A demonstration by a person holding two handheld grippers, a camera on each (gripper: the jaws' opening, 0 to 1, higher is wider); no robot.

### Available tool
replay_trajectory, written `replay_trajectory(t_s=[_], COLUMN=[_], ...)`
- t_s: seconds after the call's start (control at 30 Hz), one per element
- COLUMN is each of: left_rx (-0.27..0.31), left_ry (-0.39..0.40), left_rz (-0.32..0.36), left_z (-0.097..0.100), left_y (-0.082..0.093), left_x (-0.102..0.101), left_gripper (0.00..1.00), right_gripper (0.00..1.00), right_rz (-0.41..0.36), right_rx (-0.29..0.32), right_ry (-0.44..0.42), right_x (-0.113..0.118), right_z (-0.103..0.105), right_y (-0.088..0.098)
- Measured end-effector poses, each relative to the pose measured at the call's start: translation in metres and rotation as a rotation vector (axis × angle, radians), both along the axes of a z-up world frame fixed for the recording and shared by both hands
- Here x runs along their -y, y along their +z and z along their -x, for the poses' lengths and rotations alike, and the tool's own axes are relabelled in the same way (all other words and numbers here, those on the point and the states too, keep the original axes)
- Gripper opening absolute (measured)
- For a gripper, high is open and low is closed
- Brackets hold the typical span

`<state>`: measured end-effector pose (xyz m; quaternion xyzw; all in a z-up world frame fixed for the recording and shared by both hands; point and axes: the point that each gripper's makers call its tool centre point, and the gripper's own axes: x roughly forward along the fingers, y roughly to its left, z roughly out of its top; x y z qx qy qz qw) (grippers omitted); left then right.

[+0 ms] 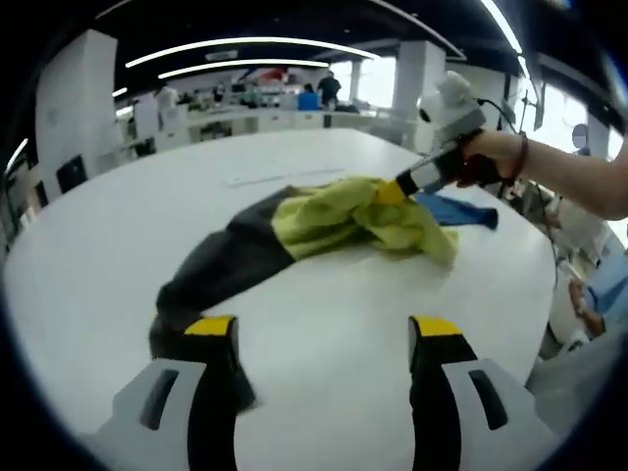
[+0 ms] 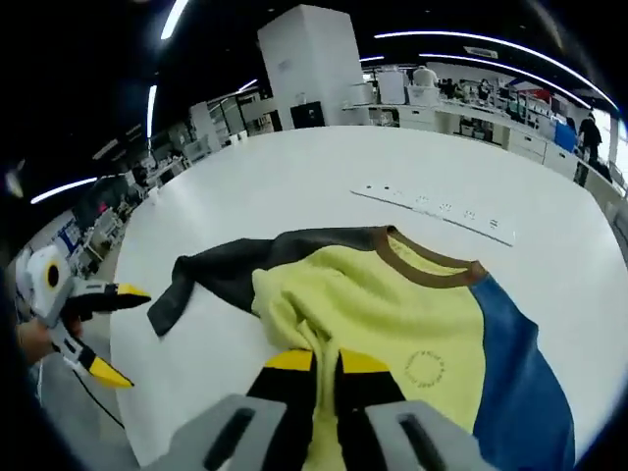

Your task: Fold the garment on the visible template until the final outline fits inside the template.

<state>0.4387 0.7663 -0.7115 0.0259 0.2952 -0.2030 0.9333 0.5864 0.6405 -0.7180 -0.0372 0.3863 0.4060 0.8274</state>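
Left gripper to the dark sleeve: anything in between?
Nothing visible. The left gripper is open just short of the garment's dark sleeve, whose end lies by its left jaw on the bare white table. The right gripper is shut on the yellow body.

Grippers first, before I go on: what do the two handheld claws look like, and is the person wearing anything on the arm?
Each has grey plastic housings with dark slots, black jaws and yellow tips: the left claw and the right claw match. Seen from outside, the right one carries a white rounded body. The hand holding it wears a dark red band at the wrist; no sleeve shows on that arm.
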Motion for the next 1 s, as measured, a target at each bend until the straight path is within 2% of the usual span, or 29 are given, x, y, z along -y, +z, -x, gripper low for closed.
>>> replay_trajectory(t_s=[0.13, 0.23, 0.33, 0.47, 0.7, 0.9, 1.0], left_rx=[-0.011, -0.014, -0.011, -0.004, 0.014, 0.020, 0.024], left_ry=[-0.023, -0.043, -0.068, -0.094, -0.143, -0.188, -0.210], left_rz=[0.016, 0.024, 0.037, 0.046, 0.042, 0.053, 0.055], left_z=[-0.005, -0.011, -0.020, -0.031, -0.055, -0.072, -0.079], left_y=[-0.004, -0.007, -0.008, -0.009, -0.014, -0.017, -0.019], left_x=[0.012, 0.020, 0.030, 0.043, 0.065, 0.084, 0.092], left_gripper=[0.57, 0.50, 0.48, 0.43, 0.37, 0.34, 0.32], right_gripper=[0.03, 0.03, 0.02, 0.02, 0.02, 0.00, 0.00], right_rz=[-0.078, -0.073, -0.052, -0.018, 0.122, 0.175, 0.180], right_rx=[-0.095, -0.138, -0.152, -0.121, -0.040, 0.018, 0.024], right_ry=[-0.068, -0.118, -0.131, -0.111, -0.041, 0.015, 0.018], right_x=[0.008, 0.019, 0.029, 0.030, 0.038, 0.035, 0.036], right_z=[-0.014, -0.023, -0.036, -0.037, -0.035, -0.031, -0.033], right_y=[-0.002, -0.012, -0.027, -0.029, -0.047, -0.053, -0.053])
